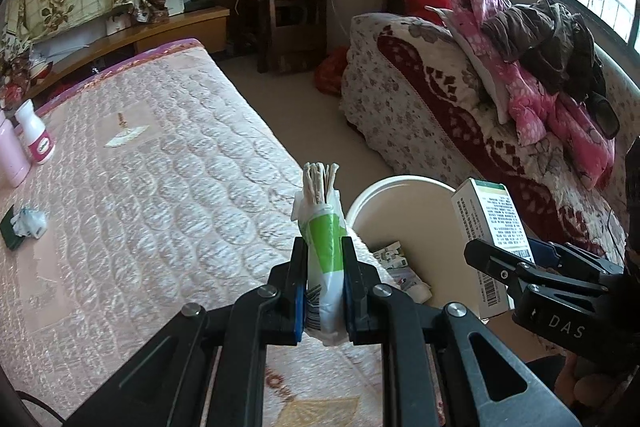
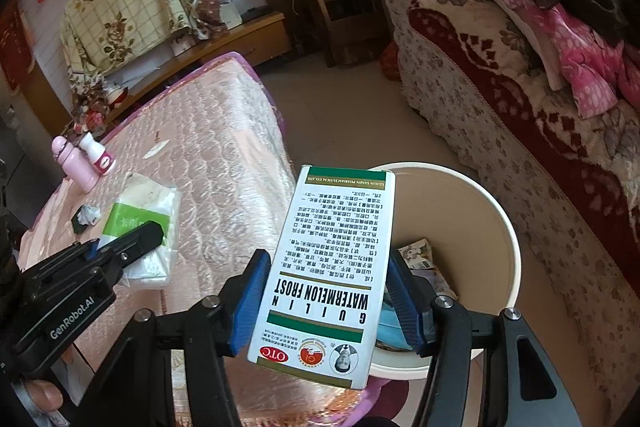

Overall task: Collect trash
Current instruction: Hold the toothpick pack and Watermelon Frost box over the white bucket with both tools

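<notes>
My left gripper (image 1: pixel 323 255) is shut on a green and white plastic packet of cotton swabs (image 1: pixel 325 227), held upright over the mattress edge, just left of the cream bin (image 1: pixel 384 187). My right gripper (image 2: pixel 328 291) is shut on a white medicine box (image 2: pixel 332 259), held above the near rim of the bin (image 2: pixel 508 223). Inside the bin lie printed paper (image 2: pixel 416 251) and a blue mask (image 2: pixel 390 327). The right wrist view also shows the left gripper (image 2: pixel 148 239) with the packet (image 2: pixel 136 217). A crumpled tissue (image 1: pixel 30 223) lies on the mattress.
A pink quilted mattress (image 1: pixel 160 167) fills the left side. On its far left stand a pink bottle (image 1: pixel 12 151) and a white bottle (image 1: pixel 38 139). A sofa (image 1: pixel 420 107) piled with clothes is on the right. A wooden chair (image 1: pixel 296 7) stands at the back.
</notes>
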